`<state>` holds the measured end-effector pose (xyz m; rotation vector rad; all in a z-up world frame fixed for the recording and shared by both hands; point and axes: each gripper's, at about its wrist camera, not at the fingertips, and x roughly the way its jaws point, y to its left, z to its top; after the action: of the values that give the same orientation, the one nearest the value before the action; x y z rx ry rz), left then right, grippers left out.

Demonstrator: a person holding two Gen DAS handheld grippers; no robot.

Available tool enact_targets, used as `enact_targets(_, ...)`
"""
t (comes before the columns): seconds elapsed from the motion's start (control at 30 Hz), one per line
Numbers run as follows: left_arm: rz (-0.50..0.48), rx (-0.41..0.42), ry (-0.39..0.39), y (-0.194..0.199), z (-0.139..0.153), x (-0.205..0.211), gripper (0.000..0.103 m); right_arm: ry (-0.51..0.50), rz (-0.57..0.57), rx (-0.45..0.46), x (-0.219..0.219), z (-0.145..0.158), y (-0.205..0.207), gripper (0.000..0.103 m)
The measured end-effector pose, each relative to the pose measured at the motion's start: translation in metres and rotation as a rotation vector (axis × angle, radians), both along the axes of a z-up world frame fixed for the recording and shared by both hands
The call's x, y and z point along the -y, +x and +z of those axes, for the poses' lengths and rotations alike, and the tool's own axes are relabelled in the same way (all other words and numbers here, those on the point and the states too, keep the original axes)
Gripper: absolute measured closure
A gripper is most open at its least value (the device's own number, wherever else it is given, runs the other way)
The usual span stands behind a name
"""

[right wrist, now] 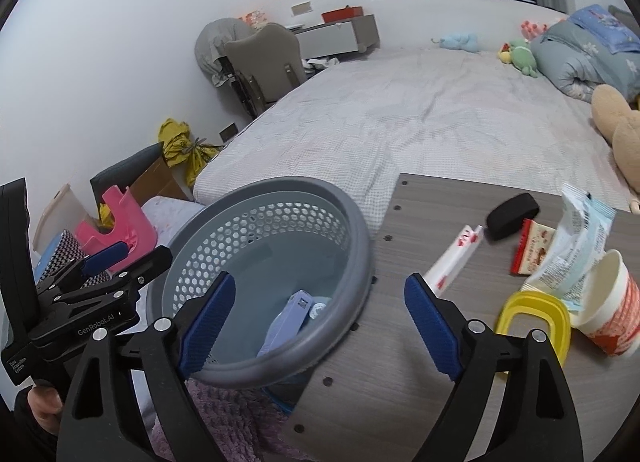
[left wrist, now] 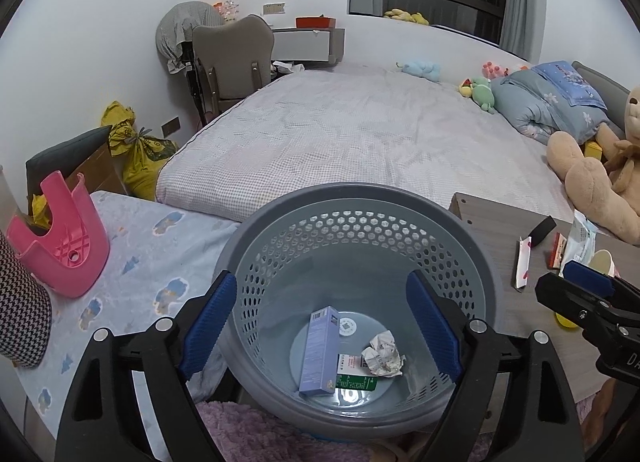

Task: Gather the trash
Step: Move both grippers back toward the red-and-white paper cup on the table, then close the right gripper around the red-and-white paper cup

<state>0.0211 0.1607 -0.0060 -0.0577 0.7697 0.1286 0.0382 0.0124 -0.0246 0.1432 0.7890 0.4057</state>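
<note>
A round grey plastic bin [left wrist: 356, 201] with a thick smooth rim and walls pierced by small honeycomb holes is standing between the bed [left wrist: 340, 129] and the wood-grain worktop [right wrist: 400, 362]. At its flat bottom are lying a slim lilac carton [left wrist: 318, 350], a small green and white box [left wrist: 354, 376] and a crumpled ball of printed paper [left wrist: 382, 354].

The left gripper [left wrist: 320, 334] is hovering over the bin's mouth, its ribbed blue fingers [left wrist: 208, 322] standing wide apart and gripping nothing. The right gripper [right wrist: 316, 322] is hanging over the bin's rim and the worktop edge, its fingers [right wrist: 432, 326] likewise spread wide and empty.

More trash is waiting on the worktop: a long white paper sleeve with red marks [right wrist: 452, 258], a red snack wrapper [right wrist: 532, 250], a crinkled pale blue and white packet [right wrist: 576, 246], a tipped paper cup [right wrist: 608, 302] with orange print, a yellow plastic ring-shaped lid [right wrist: 536, 314] and a black oval block [right wrist: 512, 215].
</note>
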Motion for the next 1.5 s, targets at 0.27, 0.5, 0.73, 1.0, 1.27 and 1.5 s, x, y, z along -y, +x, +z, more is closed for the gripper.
enact_targets(0.27, -0.062, 0.005, -0.012, 0.0, 0.002, 0.032, 0.02, -0.027, -0.11, 0.006, 0.045, 0.002, -0.022, 0.012)
enact_targets(0.5, -0.159, 0.011, -0.031, 0.004, 0.003, 0.076, 0.02, -0.047, -0.248, 0.002, 0.101, 0.003, -0.045, 0.008)
enact_targets(0.73, -0.243, 0.008, -0.029, 0.006, 0.003, 0.121, 0.02, -0.053, -0.414, -0.027, 0.157, -0.008, -0.058, 0.006)
enact_targets(1.0, -0.291, -0.02, -0.001, 0.008, -0.002, 0.155, 0.02, 0.003, -0.521, -0.072, 0.191, -0.028, -0.042, 0.006)
enact_targets(1.27, -0.293, -0.04, 0.01, 0.013, -0.007, 0.164, 0.02, 0.065, -0.571, -0.134, 0.198, -0.041, -0.018, 0.006)
enact_targets(1.5, -0.292, -0.052, 0.012, 0.019, -0.009, 0.165, 0.02, 0.071, -0.597, -0.157, 0.198, -0.044, -0.005, 0.006)
